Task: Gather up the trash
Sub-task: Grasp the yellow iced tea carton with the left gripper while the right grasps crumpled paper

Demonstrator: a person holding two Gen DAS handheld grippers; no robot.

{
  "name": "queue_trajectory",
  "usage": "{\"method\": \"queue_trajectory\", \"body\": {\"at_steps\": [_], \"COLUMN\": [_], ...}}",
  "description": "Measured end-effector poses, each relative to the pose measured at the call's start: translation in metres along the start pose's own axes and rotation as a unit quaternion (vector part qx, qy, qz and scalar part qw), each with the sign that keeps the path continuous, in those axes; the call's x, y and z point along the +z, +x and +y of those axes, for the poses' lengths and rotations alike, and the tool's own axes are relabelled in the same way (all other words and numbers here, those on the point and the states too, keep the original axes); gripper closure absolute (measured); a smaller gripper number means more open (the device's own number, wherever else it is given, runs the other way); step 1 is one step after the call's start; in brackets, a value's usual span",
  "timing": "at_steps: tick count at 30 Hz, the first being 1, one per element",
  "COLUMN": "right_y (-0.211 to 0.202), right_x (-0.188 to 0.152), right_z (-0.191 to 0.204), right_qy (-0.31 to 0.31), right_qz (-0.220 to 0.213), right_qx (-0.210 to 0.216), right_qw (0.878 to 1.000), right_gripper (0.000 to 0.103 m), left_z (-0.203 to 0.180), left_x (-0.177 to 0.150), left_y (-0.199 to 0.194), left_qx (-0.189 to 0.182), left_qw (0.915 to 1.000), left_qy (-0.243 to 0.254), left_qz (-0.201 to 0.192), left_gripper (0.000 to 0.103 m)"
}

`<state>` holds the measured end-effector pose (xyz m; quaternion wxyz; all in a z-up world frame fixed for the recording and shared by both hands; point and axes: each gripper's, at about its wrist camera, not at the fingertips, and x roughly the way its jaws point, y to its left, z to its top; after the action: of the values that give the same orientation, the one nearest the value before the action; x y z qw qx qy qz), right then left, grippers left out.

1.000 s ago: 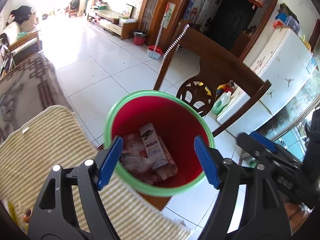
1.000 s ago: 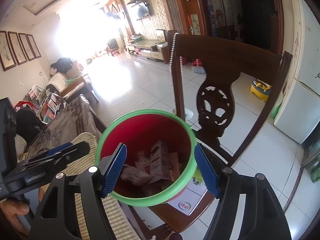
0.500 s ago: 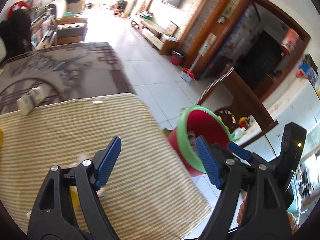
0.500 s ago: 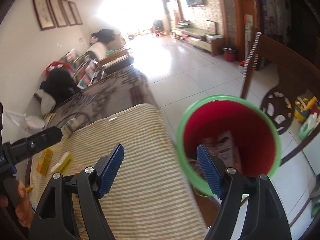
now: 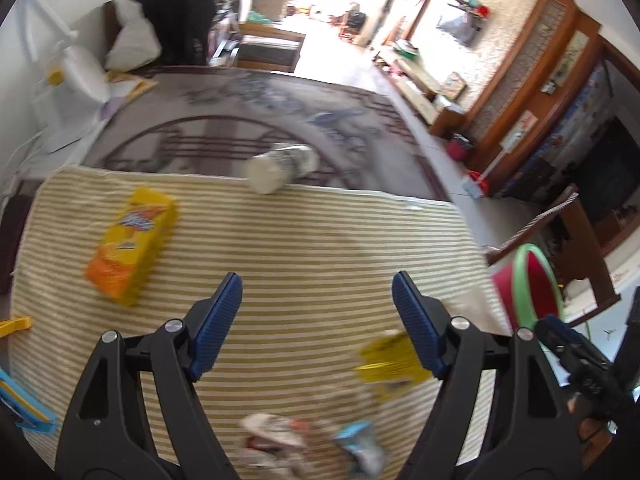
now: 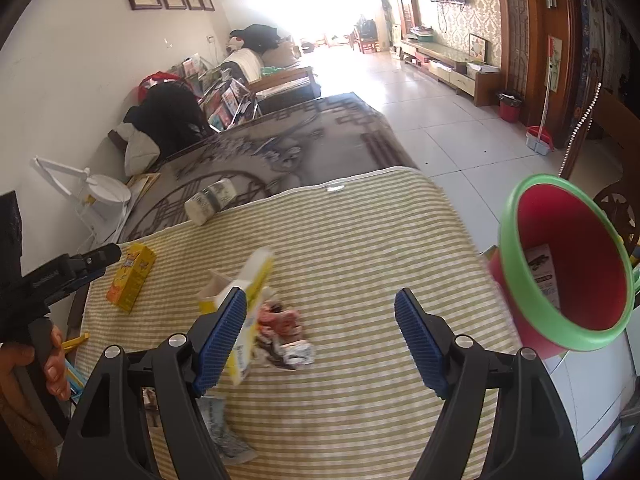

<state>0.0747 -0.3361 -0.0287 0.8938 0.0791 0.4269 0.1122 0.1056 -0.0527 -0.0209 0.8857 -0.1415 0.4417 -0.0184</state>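
Note:
The red bin (image 6: 568,264) with a green rim stands past the table's right edge, a printed carton inside it. My right gripper (image 6: 320,336) hangs open over the striped cloth (image 6: 360,240), nothing between its pads. A yellow-white carton (image 6: 250,296) tilts by its left finger, next to a crumpled red-white wrapper (image 6: 280,320). My left gripper (image 5: 316,320) is open and empty too. The yellow carton (image 5: 390,360) lies beside its right finger, with crumpled wrappers (image 5: 272,436) below. An orange box (image 5: 128,248) lies to the left and a white bottle (image 5: 280,166) lies farther off.
A wooden chair (image 6: 616,200) stands behind the bin. The white bottle (image 6: 210,202) rests at the cloth's far edge on a dark patterned cover (image 6: 280,148). A white lamp (image 6: 100,196) stands at the left. A hand (image 6: 24,360) holds the left gripper. A grey wrapper (image 6: 224,428) lies near.
Both grippers have swung left from above the bin to above the striped cloth. The bin has slid to the right edge of both views. The right jaws stand slightly wider.

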Motion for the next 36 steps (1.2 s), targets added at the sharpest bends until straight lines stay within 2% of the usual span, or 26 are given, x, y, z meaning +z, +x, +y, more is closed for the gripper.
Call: {"method": "queue_trajectory", "body": {"at_steps": [8, 11, 16, 18, 21, 25, 27, 33, 36], "right_y": [0.006, 0.008, 0.007, 0.006, 0.006, 0.008, 0.011, 0.021, 0.029], "right_x": [-0.016, -0.023, -0.031, -0.032, -0.035, -0.041, -0.043, -0.046, -0.049], "right_z": [0.049, 0.057, 0.067, 0.070, 0.077, 0.088, 0.093, 0.113, 0.127], "right_qy": [-0.012, -0.009, -0.006, -0.007, -0.013, -0.024, -0.029, -0.053, -0.072], "right_qz": [0.009, 0.018, 0.026, 0.028, 0.035, 0.044, 0.050, 0.070, 0.087], "right_qx": [0.003, 0.000, -0.006, -0.006, -0.002, 0.004, 0.009, 0.027, 0.040], "right_qw": [1.000, 1.000, 1.000, 1.000, 0.999, 0.999, 0.998, 0.996, 0.993], "right_gripper": [0.029, 0.029, 0.029, 0.029, 0.029, 0.029, 0.029, 0.029, 0.028], "left_z": [0.091, 0.113, 0.137, 0.143, 0.152, 0.150, 0.150, 0.152, 0.143], "left_x": [0.001, 0.000, 0.017, 0.021, 0.025, 0.027, 0.027, 0.027, 0.023], "left_y": [0.012, 0.022, 0.057, 0.069, 0.095, 0.108, 0.112, 0.115, 0.100], "left_qx": [0.072, 0.086, 0.117, 0.122, 0.124, 0.132, 0.132, 0.128, 0.110], "left_qw": [0.9969, 0.9955, 0.9921, 0.9911, 0.9892, 0.9878, 0.9876, 0.9877, 0.9907], "left_qy": [-0.028, -0.034, -0.030, -0.032, -0.037, -0.024, -0.025, -0.023, -0.022], "left_qz": [0.017, 0.021, 0.034, 0.040, 0.070, 0.079, 0.082, 0.087, 0.078], "left_gripper": [0.028, 0.028, 0.028, 0.028, 0.028, 0.029, 0.029, 0.040, 0.043]}}
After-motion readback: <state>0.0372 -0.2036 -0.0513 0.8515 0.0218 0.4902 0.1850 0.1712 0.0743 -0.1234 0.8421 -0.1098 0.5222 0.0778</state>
